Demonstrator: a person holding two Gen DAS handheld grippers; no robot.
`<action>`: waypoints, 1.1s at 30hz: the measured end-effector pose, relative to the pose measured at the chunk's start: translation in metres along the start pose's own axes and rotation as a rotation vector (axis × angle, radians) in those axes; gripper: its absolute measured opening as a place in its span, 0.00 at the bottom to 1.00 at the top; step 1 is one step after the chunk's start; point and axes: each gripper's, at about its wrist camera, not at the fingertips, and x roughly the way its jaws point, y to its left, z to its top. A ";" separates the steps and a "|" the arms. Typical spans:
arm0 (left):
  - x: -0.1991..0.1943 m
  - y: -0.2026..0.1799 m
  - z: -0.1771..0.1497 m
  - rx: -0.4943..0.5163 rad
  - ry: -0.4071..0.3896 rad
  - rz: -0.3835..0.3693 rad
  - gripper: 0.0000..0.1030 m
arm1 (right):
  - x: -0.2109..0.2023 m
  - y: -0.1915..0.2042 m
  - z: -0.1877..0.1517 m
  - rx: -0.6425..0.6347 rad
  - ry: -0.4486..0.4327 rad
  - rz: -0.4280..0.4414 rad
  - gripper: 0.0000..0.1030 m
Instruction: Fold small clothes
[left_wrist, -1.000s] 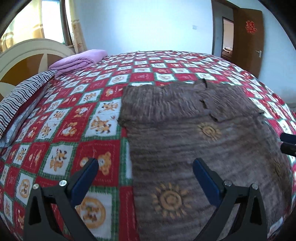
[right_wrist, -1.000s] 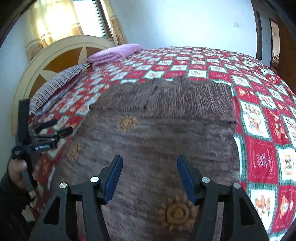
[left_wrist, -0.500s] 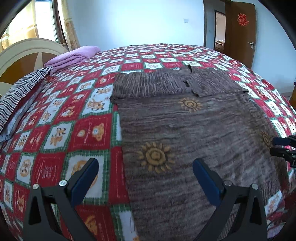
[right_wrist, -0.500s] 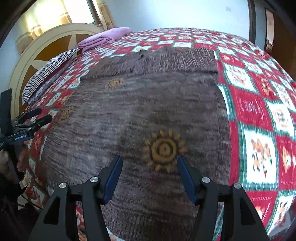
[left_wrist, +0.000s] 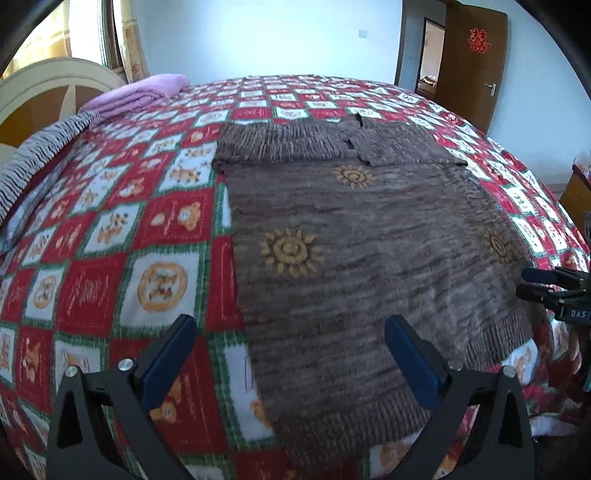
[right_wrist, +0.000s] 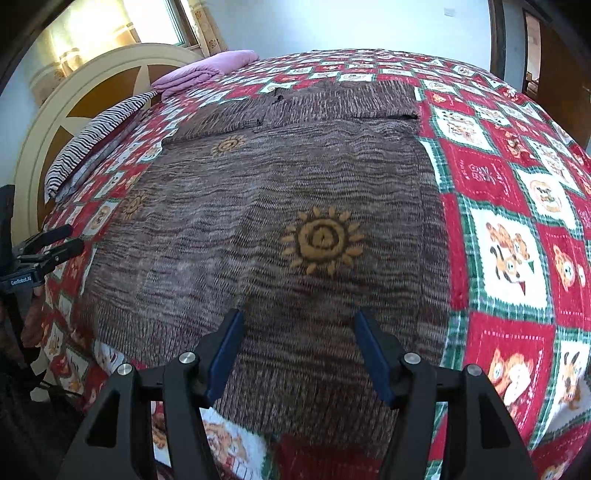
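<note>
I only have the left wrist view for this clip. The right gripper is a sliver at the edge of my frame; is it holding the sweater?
Observer: No. The right gripper is open, above the brown sweater near its hem.
Operator: What lies directly ahead of it?
Observer: A yellow sun motif, just beyond its fingertips.
Operator: And my left gripper, from that side?
Observer: The left gripper shows at the frame's left edge, beside the sweater's side, fingers apart, nothing between them.

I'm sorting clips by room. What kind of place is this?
A home bedroom, most likely: a bed under a patterned quilt, a rounded headboard, and a wooden door.
</note>
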 end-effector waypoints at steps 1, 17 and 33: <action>-0.001 0.001 -0.004 -0.004 0.005 0.002 1.00 | -0.001 0.000 -0.003 0.001 -0.004 0.001 0.62; 0.008 0.013 -0.057 -0.154 0.191 -0.108 0.58 | -0.005 -0.001 -0.012 0.012 -0.042 0.025 0.63; 0.000 -0.010 -0.058 -0.027 0.137 -0.114 0.09 | -0.018 -0.011 -0.012 0.052 -0.092 0.004 0.64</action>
